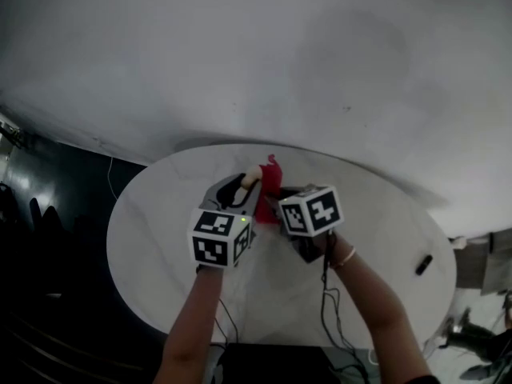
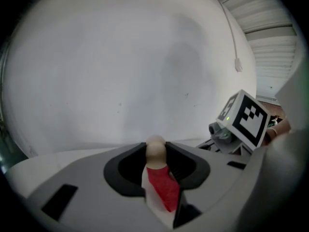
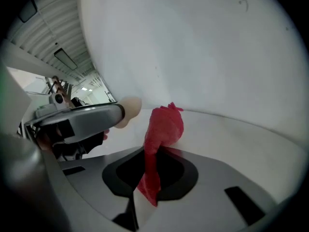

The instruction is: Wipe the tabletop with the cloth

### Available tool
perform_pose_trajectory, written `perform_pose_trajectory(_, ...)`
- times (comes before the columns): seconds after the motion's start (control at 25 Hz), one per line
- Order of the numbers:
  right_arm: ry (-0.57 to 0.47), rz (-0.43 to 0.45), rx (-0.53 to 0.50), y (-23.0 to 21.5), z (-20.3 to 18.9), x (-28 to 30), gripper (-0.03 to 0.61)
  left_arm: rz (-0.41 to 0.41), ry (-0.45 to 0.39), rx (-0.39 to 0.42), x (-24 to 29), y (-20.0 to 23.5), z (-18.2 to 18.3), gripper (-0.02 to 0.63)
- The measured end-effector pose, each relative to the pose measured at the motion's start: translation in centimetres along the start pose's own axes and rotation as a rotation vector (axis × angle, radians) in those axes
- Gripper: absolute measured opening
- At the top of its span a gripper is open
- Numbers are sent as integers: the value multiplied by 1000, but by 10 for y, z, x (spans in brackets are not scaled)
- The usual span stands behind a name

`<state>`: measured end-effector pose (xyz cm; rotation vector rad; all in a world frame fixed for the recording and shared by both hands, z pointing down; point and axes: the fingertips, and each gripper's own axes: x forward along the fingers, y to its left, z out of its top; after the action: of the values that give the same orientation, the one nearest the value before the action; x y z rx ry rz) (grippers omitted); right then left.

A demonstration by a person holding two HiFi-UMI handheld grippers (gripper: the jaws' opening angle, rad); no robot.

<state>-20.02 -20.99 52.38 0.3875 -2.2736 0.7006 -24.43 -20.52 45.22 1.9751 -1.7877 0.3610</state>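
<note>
Most tabletop [image 1: 160,234] lies open; gripped cloth [image 1: 272,181] hangs near far edge.

White oval worktop [image 1: 160,222], smooth, faint grey veining, rounded edge. Stands in front of pale wall; dark floor to left. Surface mostly bare. Small dark object [image 1: 424,264] lies near right edge, too small to identify, well apart from centre. Thin dark cables [image 1: 325,298] trail across near part and drop over near edge. Far rim shows as pale strip in both gripper views.
</note>
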Motion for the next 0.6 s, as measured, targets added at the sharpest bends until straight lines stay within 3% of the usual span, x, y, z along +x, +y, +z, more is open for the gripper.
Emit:
perform_pose_trajectory(0.24,64,-108,-15,-30,-16,-6,49,-17,5,-7,0,-1,-8,126)
perform_pose_trajectory(0.6,116,-360,122,-140,-93,-106,49,-185,15,51,33,-80,-4,126)
